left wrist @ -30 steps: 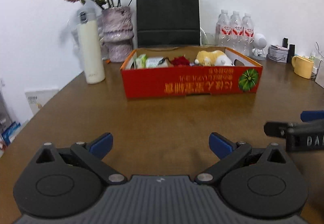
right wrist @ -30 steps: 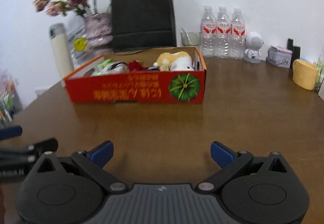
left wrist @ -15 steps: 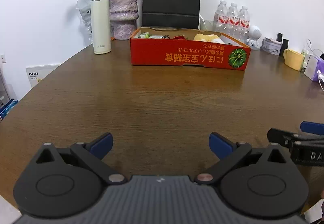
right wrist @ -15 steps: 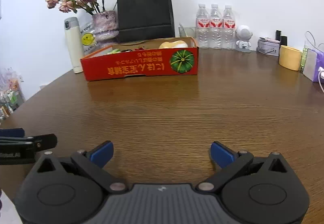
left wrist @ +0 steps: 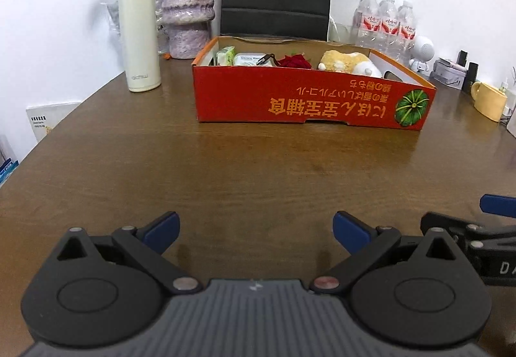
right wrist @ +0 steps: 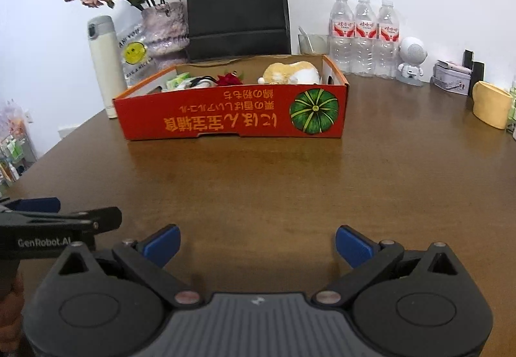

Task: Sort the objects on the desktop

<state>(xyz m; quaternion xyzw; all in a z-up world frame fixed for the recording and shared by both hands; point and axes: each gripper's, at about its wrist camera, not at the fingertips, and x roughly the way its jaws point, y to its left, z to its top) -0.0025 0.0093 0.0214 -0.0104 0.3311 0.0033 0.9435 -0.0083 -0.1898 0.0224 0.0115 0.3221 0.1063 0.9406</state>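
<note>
The red cardboard box (left wrist: pixel 309 105) is sitting on the brown table (left wrist: pixel 245 169), toward the far side and well apart from both grippers, with its printed long wall facing them and a white flask (left wrist: pixel 139 31) and a mottled vase (left wrist: pixel 187 11) standing off to its left. It is holding the desktop objects: a yellow-and-white plush toy (left wrist: pixel 346 62) toward the right, a red fabric rose (left wrist: pixel 294 62) in the middle, a flat pale tin (left wrist: pixel 249 59) and a green packet (left wrist: pixel 225 55) at the left end. The plush is probably going to handle as light and soft, giving under the pads, so a pinch across its bulging middle looks safest; the rose seems light and easily crushed, so its stem, hidden here, would be the better hold if it has one. The tin is likely stiff and smooth, prone to slipping, and is asking for a grip across its short edges. The box itself is looking thin-walled and would flex if lifted by one wall. The left gripper (left wrist: pixel 254 229) is hovering low over bare table with its blue fingers spread wide and nothing between them; the right gripper (right wrist: pixel 257 240) is doing the same beside it, equally wide and empty.
</note>
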